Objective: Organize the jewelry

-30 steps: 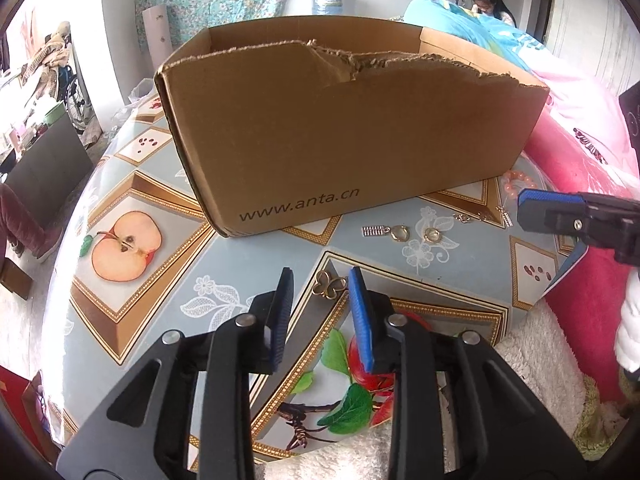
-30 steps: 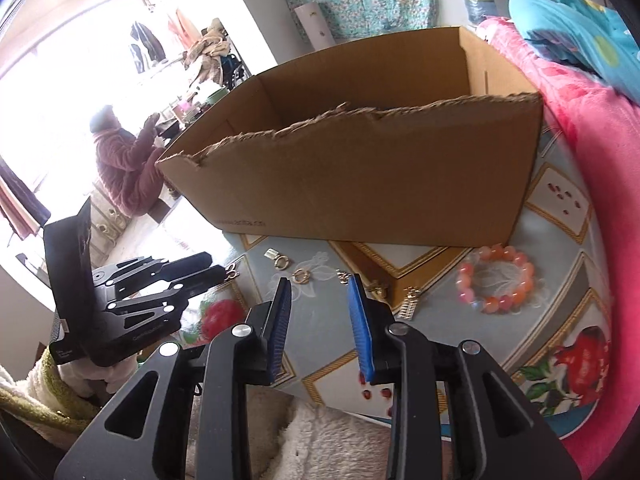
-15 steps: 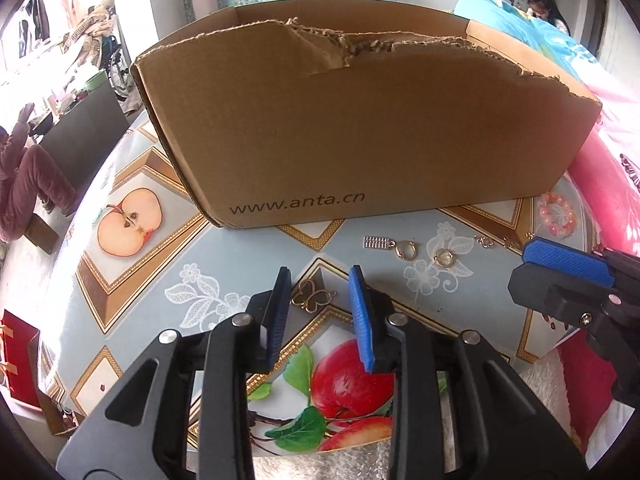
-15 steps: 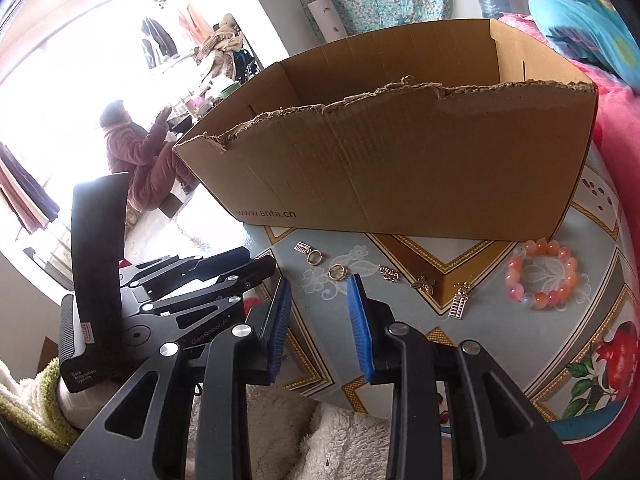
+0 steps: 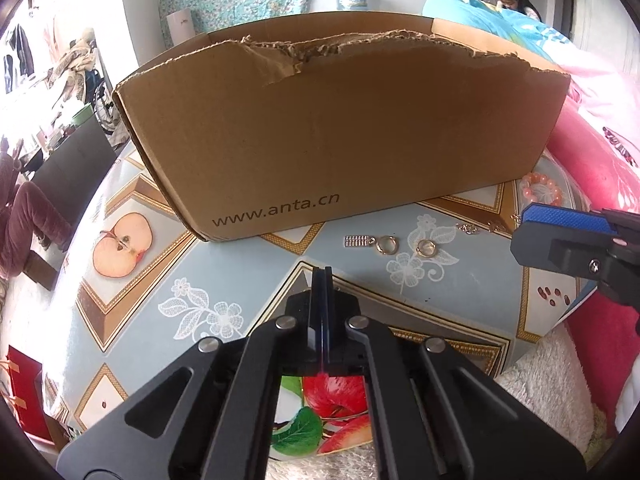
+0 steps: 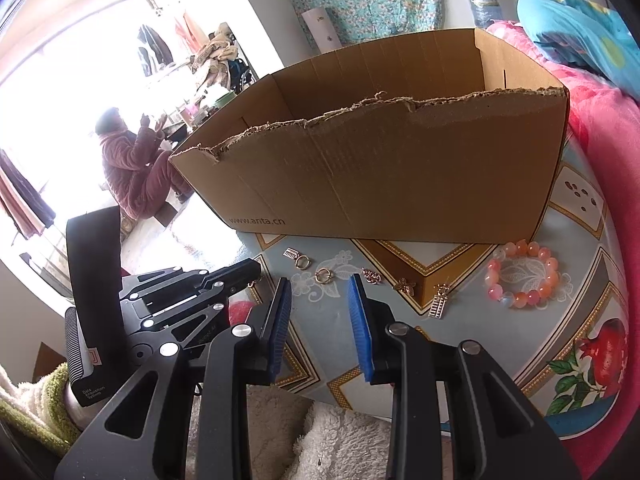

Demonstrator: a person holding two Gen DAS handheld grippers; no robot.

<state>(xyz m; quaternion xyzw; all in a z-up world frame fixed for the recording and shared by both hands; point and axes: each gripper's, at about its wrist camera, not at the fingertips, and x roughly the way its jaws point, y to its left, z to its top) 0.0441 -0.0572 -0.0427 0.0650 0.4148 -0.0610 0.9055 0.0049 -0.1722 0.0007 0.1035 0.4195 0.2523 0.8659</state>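
An open cardboard box (image 5: 340, 136) stands on a round table with a fruit-print cloth (image 5: 132, 300). In front of it lie small gold pieces: an abacus charm (image 5: 356, 241), two hoop earrings (image 5: 386, 245), smaller charms (image 6: 372, 277) and a pink bead bracelet (image 6: 524, 280). My left gripper (image 5: 322, 276) is shut where a gold clover charm lay; the right wrist view shows a bit of gold at its tip (image 6: 252, 283). My right gripper (image 6: 320, 308) is open and empty above the table's near edge, short of the earrings.
A pink quilt (image 6: 608, 152) borders the table on the right. A white fleece cover (image 6: 340, 440) lies under the table's near edge. A person in a maroon coat (image 6: 132, 168) sits beyond the table at the left.
My left gripper's jaws have closed over the gold clover charm that lay between them. The right gripper has stayed open, holding about the same place.
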